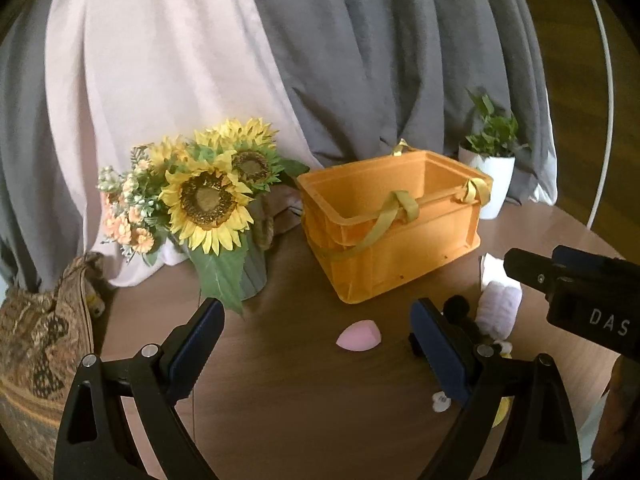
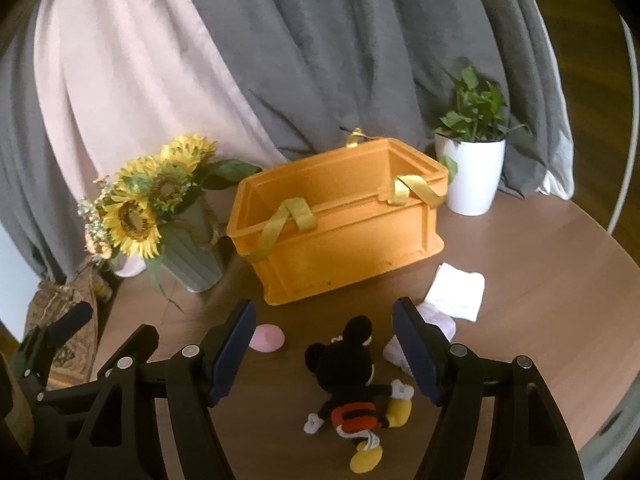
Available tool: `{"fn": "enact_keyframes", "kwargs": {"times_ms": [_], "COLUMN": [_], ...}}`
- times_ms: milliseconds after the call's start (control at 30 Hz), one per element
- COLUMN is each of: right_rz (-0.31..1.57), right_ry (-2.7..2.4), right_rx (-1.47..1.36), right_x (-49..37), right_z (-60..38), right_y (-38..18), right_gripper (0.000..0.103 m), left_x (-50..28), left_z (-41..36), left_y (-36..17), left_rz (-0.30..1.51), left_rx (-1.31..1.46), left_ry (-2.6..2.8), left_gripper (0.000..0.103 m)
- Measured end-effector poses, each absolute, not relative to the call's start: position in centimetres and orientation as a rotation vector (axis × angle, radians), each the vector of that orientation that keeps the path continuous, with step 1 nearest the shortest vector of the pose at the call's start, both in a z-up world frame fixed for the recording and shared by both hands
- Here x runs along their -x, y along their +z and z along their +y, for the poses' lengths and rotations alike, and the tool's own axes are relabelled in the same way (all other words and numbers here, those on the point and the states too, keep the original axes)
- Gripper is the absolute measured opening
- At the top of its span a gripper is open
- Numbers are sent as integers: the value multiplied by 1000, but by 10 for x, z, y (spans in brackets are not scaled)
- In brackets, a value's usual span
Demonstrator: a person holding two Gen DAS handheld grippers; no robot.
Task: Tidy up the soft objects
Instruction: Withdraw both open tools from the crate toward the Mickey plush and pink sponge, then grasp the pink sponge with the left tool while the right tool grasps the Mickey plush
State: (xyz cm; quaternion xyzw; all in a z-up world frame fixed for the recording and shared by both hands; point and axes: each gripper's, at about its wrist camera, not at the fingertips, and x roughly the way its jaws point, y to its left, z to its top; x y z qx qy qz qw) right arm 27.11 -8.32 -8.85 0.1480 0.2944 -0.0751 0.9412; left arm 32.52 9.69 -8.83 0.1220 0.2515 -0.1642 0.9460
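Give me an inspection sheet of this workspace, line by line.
Surface: round wooden table, bare at its right side.
Job's things: orange crate, no contents visible; pink sponge, mouse plush, lilac fluffy item and white cloth lie on the table before it.
Clutter: sunflower vase, potted plant.
Grippers: left gripper and right gripper open, holding nothing.
Cables: nothing seen.
Surroundings: grey and pink drapes, patterned cushion.

1. Sunflower bouquet [image 2: 138, 210] in a grey ribbed vase [image 2: 191, 258] on the bench [image 2: 540, 280].
2. Potted green plant [image 2: 472, 168] in a white pot.
3. Grey and pink curtains [image 2: 280, 60] behind.
4. Patterned cushion [image 1: 36, 344] at left.
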Motion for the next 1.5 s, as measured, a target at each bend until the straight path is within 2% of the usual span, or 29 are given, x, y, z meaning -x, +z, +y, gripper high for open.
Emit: {"fn": "enact_keyframes", "kwargs": {"times_ms": [567,933,1167,1433,1500], "right_rz": [713,855,934,974,980], "right_ry": [-258,-301,-327,-354,-357], "right_rx": [-331,-319,-274,-266,-264], "right_x": [-286,-310,-324,-332,-334], "right_z": [-68,-68,-64,-67,-67], "right_y": [-145,-178,-193,-205,-207], "right_gripper": [72,72,72,72,72], "left_x": [-367,-399,-419,-431,-436], "left_z": [87,79,72,57,54], "left_y": [-145,-174,-196,-216,-221], "left_rz": [600,638,697,737,752], "left_rx": [-346,-401,-397,-410,-411], "left_ry": [-526,-588,-634,-675,-682], "left_gripper": [95,94,89,89,85]}}
